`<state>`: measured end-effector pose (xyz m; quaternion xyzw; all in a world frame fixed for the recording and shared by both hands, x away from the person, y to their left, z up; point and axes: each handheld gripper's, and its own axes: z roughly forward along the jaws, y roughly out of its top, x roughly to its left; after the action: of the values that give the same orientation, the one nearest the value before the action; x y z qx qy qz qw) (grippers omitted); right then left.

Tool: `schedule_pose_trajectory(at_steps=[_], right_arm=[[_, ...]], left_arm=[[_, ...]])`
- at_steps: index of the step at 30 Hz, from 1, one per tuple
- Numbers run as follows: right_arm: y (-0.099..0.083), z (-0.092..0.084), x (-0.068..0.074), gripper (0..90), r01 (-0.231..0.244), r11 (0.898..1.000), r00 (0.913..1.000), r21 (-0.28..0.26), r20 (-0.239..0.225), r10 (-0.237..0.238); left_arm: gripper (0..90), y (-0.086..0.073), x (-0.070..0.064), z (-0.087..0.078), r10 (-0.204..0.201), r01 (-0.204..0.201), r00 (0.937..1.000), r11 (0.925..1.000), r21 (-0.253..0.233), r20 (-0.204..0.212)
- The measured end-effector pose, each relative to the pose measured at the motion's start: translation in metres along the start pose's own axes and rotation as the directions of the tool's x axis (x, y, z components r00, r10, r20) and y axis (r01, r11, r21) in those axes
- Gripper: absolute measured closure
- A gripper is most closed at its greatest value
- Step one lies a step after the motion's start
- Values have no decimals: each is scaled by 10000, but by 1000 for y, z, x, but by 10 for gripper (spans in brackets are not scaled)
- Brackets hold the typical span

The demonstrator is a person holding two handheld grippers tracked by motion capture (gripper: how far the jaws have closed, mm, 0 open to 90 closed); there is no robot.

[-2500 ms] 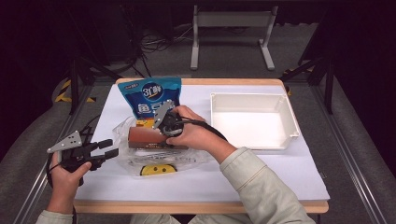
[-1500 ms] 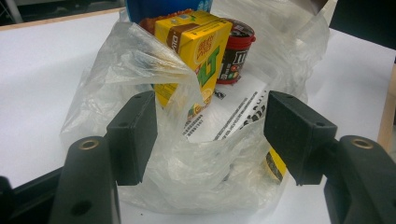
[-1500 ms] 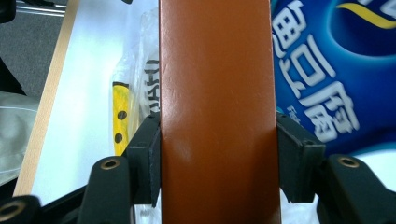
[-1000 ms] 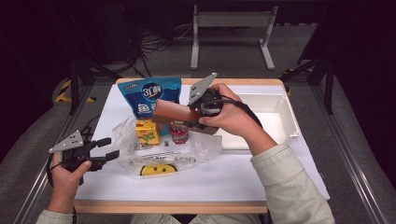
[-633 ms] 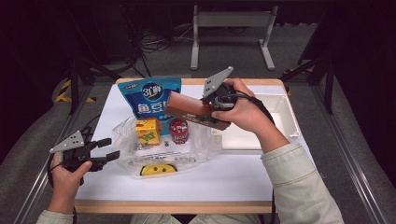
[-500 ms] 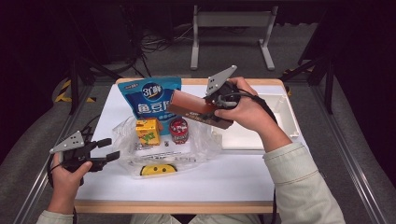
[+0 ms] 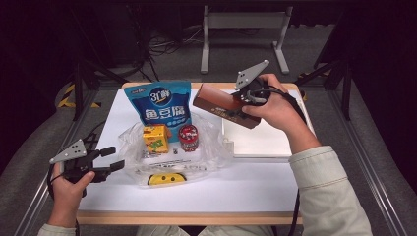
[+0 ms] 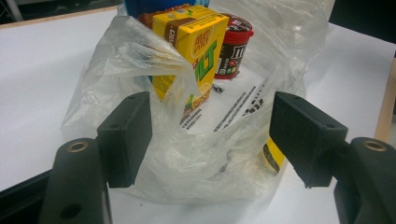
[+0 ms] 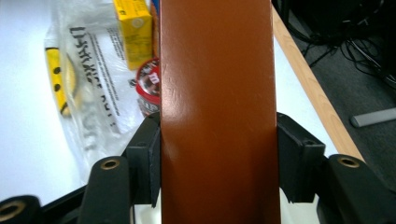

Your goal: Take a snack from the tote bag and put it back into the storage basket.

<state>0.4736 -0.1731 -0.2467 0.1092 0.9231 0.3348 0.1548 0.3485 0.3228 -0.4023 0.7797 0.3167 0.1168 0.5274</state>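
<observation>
While the brown box [image 7: 226, 104] is up in the air, this is how things look.
Where the box is: over the far side of the table [image 7: 255, 184], between the blue snack bag [image 7: 161, 103] and the white tray [image 7: 265, 142].
Right gripper [image 9: 218, 158]: its two black jaws squeeze the box's long sides.
Left gripper [image 8: 210, 135]: jaws wide apart, nothing pinched, with crinkly plastic bag [image 8: 224, 158] between them.
How the box feels: I think it is stiff and smooth, so it could slip.
Weight: it looks light, as one gripper lifts it.
Best hold: near the middle of the long sides, so it does not tip.
Still in the bag: a yellow drink carton [image 7: 155, 138] and a red tub [image 7: 188, 137].
</observation>
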Motion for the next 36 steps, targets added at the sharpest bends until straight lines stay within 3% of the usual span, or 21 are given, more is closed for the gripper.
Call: schedule_pose_trajectory(at_steps=[11,36], right_arm=[[-24,-10,-25,428,-521,9986,9977,95,429,516],[-66,-5,-54,428,-1121,9923,9911,533,781,1077]], left_arm=[[303,-2,-3,-3,12,-12,10000,10000,10,-58],[289,-2,-2,-1,-29,29,10000,10000,75,-31]])
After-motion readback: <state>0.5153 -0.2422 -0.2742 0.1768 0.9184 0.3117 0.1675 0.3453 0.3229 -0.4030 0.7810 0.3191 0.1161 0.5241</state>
